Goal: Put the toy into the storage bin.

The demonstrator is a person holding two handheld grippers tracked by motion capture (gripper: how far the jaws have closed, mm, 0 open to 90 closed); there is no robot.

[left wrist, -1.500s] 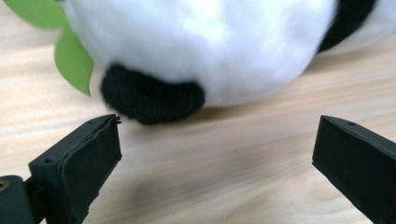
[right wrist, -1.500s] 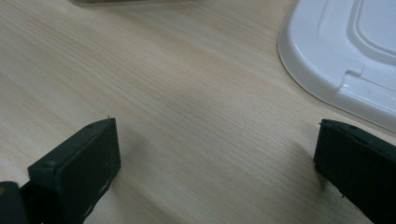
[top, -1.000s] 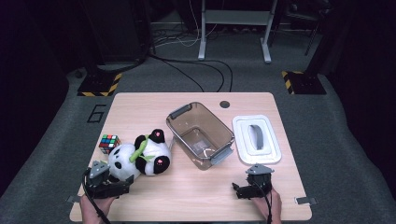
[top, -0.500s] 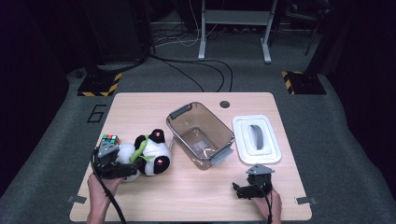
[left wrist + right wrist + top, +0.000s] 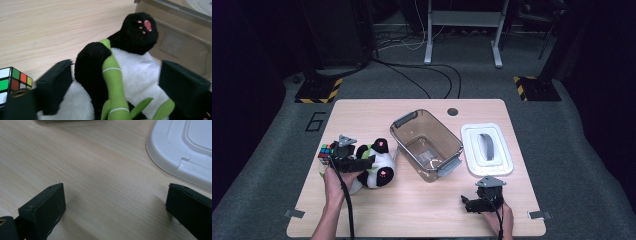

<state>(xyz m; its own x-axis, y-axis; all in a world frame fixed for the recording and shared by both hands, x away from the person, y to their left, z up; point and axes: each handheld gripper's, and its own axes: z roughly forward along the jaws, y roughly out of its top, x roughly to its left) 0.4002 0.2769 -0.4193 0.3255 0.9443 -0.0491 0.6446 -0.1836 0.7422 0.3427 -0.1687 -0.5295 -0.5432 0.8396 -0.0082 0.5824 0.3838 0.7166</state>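
Observation:
A black-and-white panda plush [image 5: 379, 166] holding a green bamboo stalk [image 5: 113, 77] lies at the table's left. My left gripper [image 5: 362, 163] is open and sits over the plush, its two jaws on either side of the panda's body [image 5: 117, 82] with space around them. A Rubik's cube [image 5: 325, 151] stands just left of the plush, also at the frame edge in the left gripper view [image 5: 11, 81]. My right gripper [image 5: 468, 203] rests low near the front right of the table, open, with bare wood between its jaws [image 5: 115, 202].
A clear brownish bin [image 5: 404, 124] stands empty mid-table, right beside the plush. Its white lid [image 5: 471, 135] with a grey handle lies flat to the right, its edge close ahead of the right gripper [image 5: 162, 150]. Cables trail from both grippers toward the front edge.
My left gripper moved forward from the table's front left onto the panda plush, its jaws now straddling the body. The right gripper stayed put.

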